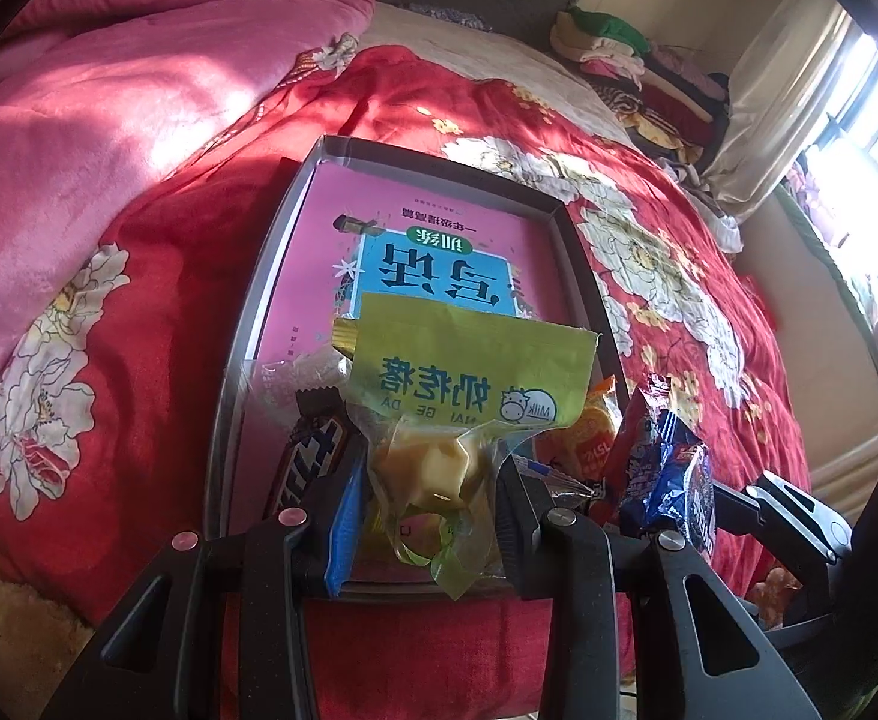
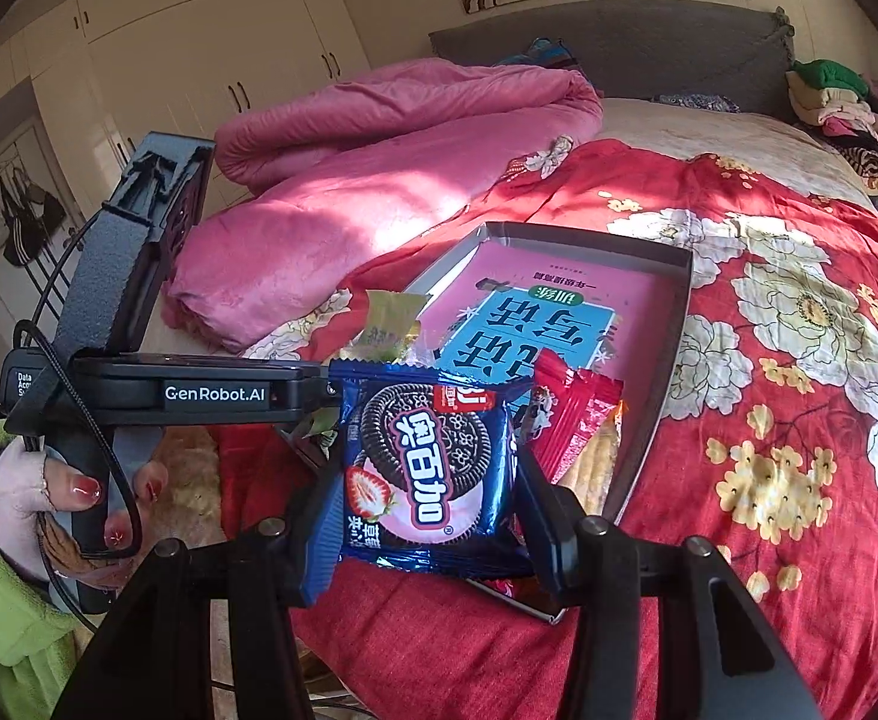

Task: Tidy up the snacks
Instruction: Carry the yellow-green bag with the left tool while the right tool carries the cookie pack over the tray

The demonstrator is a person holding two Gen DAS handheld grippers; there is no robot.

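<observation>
A shallow grey box (image 1: 246,324) lined with a pink book cover lies on the red floral bedspread; it also shows in the right wrist view (image 2: 676,324). My left gripper (image 1: 426,498) is shut on a green milk-candy bag (image 1: 469,372), held over the box's near end. A dark chocolate bar (image 1: 309,462) and an orange packet (image 1: 595,432) lie in the box beside it. My right gripper (image 2: 426,480) is shut on a blue strawberry cookie packet (image 2: 432,456), also seen in the left wrist view (image 1: 667,474). A red packet (image 2: 571,414) lies in the box behind it.
A folded pink quilt (image 2: 378,162) lies at the far left of the bed. A pile of folded clothes (image 1: 637,72) sits at the head by the window. White wardrobes (image 2: 198,42) stand beyond the bed. The left gripper's body (image 2: 186,396) and the hand holding it are close on my right gripper's left.
</observation>
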